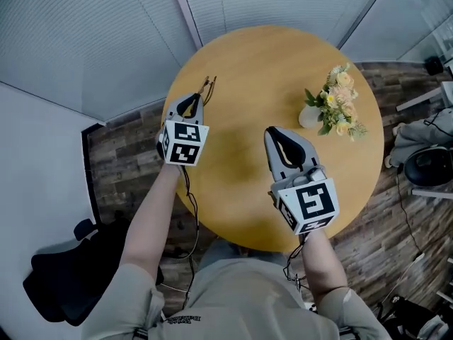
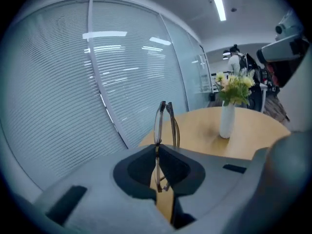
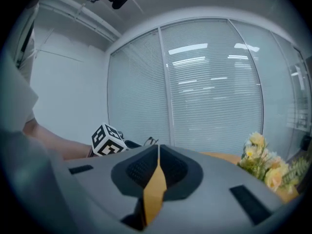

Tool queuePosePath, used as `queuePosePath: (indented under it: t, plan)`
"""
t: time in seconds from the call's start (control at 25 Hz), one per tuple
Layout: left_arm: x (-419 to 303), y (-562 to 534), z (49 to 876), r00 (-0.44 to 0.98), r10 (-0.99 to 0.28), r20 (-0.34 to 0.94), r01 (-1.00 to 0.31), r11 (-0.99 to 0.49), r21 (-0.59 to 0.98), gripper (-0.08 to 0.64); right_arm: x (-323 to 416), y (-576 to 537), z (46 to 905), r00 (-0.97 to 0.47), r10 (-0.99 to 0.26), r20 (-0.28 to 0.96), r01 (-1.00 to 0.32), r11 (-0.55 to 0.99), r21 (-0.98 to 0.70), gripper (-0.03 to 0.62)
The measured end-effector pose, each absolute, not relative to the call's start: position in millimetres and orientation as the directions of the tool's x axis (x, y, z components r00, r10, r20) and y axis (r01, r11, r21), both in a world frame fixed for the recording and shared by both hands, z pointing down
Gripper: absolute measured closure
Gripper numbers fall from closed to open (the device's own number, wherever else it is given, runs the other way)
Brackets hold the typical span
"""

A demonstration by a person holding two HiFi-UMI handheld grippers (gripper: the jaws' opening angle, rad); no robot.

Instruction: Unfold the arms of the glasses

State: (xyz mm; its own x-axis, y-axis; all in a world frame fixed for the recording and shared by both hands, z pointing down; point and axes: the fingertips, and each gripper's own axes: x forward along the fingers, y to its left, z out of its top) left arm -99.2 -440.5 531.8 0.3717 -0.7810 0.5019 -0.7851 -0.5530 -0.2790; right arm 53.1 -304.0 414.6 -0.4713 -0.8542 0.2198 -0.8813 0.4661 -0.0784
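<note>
Left gripper (image 1: 197, 98), forearm stretched forward, jaws clamped on glasses (image 2: 164, 123) that jut past its tips. Right gripper (image 1: 274, 132) held nearer the body, jaws pressed together, empty. Shirt print too small to read.

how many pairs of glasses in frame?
1. The thin-framed brownish glasses are clamped, folded, in the left gripper, by the round wooden table's far-left edge. None elsewhere; nothing seems to hide more.
</note>
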Motion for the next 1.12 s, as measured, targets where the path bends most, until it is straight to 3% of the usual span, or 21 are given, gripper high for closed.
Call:
queuePosePath:
  t: [0.76, 1.12]
  plan:
    - [-139.2, -297.2, 280.4, 0.489, -0.866, 0.109, -0.863, -0.498, -0.088, 0.523, 44.5, -209.6, 237.0, -0.509, -0.856, -0.085, -0.861, 0.506, 0.056, 0.558]
    - [-151.9, -225.2, 223.6, 0.518, -0.855, -0.026, -0.856, -0.518, -0.014, 0.523, 31.1, -165.1, 199.6, -0.555, -0.816, -0.159, -0.832, 0.547, 0.097, 0.558]
